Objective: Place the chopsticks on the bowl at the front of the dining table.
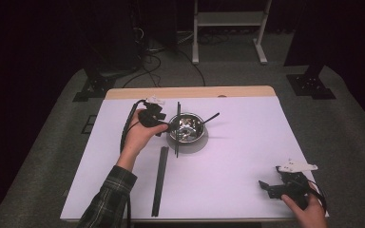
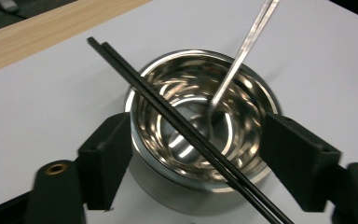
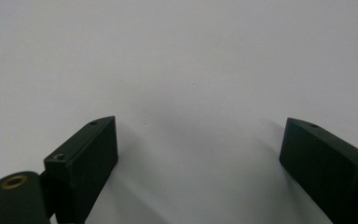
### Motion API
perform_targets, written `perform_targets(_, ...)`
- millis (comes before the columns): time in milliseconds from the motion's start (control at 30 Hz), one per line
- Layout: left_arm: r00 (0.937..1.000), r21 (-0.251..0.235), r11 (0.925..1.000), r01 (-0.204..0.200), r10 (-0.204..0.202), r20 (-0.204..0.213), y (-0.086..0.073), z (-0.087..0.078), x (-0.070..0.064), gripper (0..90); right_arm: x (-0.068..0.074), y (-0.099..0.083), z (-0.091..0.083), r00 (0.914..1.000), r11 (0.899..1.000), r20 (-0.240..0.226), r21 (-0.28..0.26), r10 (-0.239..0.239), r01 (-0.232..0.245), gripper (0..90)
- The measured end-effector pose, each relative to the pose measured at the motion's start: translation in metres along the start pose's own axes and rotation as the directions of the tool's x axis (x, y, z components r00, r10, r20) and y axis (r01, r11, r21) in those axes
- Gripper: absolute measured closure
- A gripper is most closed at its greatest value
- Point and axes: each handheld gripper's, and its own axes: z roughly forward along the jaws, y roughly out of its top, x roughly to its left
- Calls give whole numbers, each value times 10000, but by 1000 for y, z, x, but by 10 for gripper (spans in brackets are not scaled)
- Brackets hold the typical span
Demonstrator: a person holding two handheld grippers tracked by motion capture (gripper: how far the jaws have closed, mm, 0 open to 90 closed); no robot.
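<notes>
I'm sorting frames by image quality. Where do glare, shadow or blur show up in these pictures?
Left gripper view: bright, broken reflections fill the steel bowl, and the black jaws at the bottom edge look soft. High view: the bowl glints at its centre and casts a grey shadow on the white table; the surroundings are dark. Right gripper view: soft shadows lie beside both jaws, no glare.

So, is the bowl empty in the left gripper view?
No: a spoon rests inside the bowl, and black chopsticks lie across its rim.

Hand-held gripper (image 2: 193, 161) straddles the steel bowl (image 2: 200, 135), chopsticks (image 2: 182, 123) across its rim, spoon (image 2: 233, 70) inside.
</notes>
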Motion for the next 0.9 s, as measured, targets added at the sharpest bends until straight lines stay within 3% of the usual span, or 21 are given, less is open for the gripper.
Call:
perform_targets(67,9998,-59,9999,-99,100,153,-2,-4,-3,376,0,0,0,10000,10000,-7,-2,3,-3,100)
perform_targets(133,9988,-150,9995,-286,291,387,-5,-12,-10,422,0,0,0,10000,10000,-3,3,5,-5,100)
perform_targets(267,9916,-118,9982,-587,596,1148,-14,-26,-25,686,0,0,0,10000,10000,-3,-3,-5,5,100)
perform_targets(300,9874,-102,9976,-690,698,1422,-17,-30,-30,753,0,0,0,10000,10000,-3,-12,-7,7,100)
perform_targets(367,9845,-98,9973,-724,730,1598,-20,-35,-36,900,0,0,0,10000,10000,-10,7,31,-31,100)
perform_targets(467,9768,101,9949,-1005,967,1910,-29,-41,-50,900,0,0,0,10000,10000,3,-13,6,-6,100)
perform_targets(600,9716,-58,9926,-1213,1199,2041,-43,-44,-61,900,0,0,0,10000,10000,-1,-10,0,0,100)
perform_targets(700,9664,173,9920,-1248,1176,2288,-59,-36,-65,900,0,0,0,10000,10000,-1,-27,-13,13,100)
perform_targets(900,9623,579,9887,-1382,1202,2438,-73,-20,-70,900,0,0,0,10000,10000,3,-25,-17,17,100)
